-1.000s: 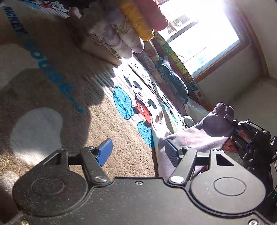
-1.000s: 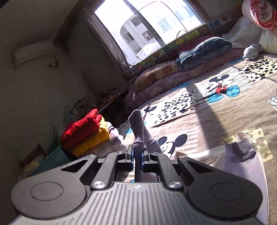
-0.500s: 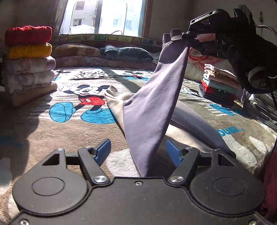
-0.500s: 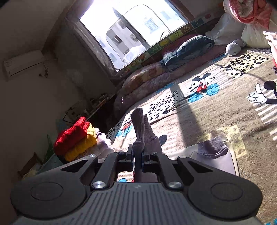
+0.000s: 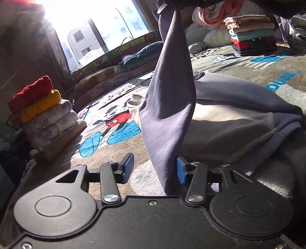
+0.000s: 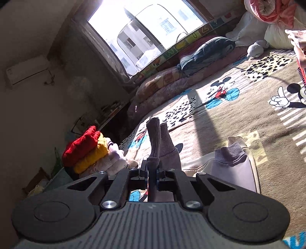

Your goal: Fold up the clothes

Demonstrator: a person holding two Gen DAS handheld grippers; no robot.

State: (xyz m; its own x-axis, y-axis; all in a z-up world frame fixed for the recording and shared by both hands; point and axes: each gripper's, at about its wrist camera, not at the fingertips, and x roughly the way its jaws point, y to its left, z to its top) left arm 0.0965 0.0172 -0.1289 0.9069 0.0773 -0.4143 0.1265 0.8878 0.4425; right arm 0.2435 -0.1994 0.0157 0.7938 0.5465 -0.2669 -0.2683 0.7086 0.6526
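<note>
A grey-purple and cream sweatshirt lies on the Mickey Mouse blanket. One purple sleeve is pulled up taut from it. My right gripper is shut on that sleeve near its ribbed cuff; in the left wrist view it shows as a dark shape at the top edge. My left gripper is open around the sleeve's lower part. The cloth touches the right blue pad, and a gap shows at the left pad. The other cuff rests on the garment.
A stack of folded clothes topped with red and yellow knits stands at the left. Another folded stack sits at the far right. Rolled bedding and a soft toy line the window.
The left gripper swung round to face the raised sleeve and its jaws have narrowed around it. The right gripper kept its hold and lifted the sleeve a little higher.
</note>
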